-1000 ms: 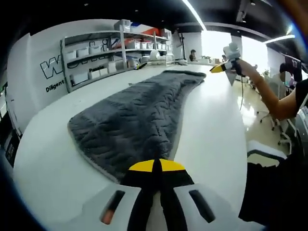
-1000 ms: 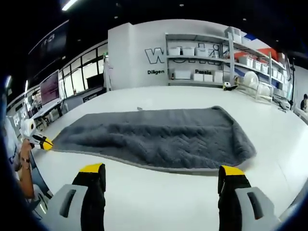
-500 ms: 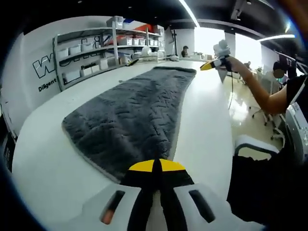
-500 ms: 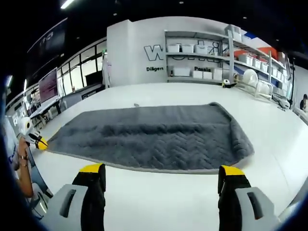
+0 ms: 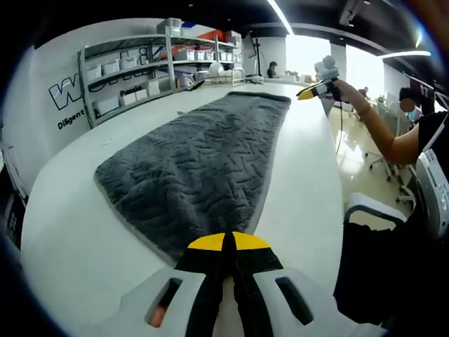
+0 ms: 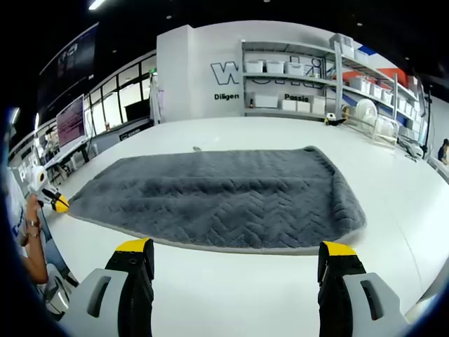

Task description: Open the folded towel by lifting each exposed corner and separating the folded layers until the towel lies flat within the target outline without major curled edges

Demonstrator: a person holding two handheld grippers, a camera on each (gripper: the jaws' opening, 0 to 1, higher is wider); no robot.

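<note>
A dark grey towel [image 5: 196, 161] with a herringbone quilt pattern lies spread along the white table [image 5: 63, 232]. My left gripper [image 5: 228, 242] is shut, its yellow tips pinched at the towel's near corner. In the right gripper view that left gripper [image 6: 57, 203] sits at the left corner of the towel [image 6: 224, 196], held by a hand. My right gripper [image 6: 235, 247] stands wide open above bare table in front of the towel's long edge, holding nothing. From the left gripper view the right gripper [image 5: 312, 89] hangs in the air beyond the towel's far right corner.
Shelves [image 6: 302, 77] with white bins line the wall behind the table [image 6: 231, 281]. A person's arm [image 5: 379, 130] reaches in from the right, and a white chair [image 5: 372, 207] stands beside the table's right edge. Monitors [image 6: 74, 123] stand at far left.
The towel has flattened and now lies wider, with its far edge straighter. Both views have shifted slightly. The left gripper stays pinched at the corner; the right gripper stays open.
</note>
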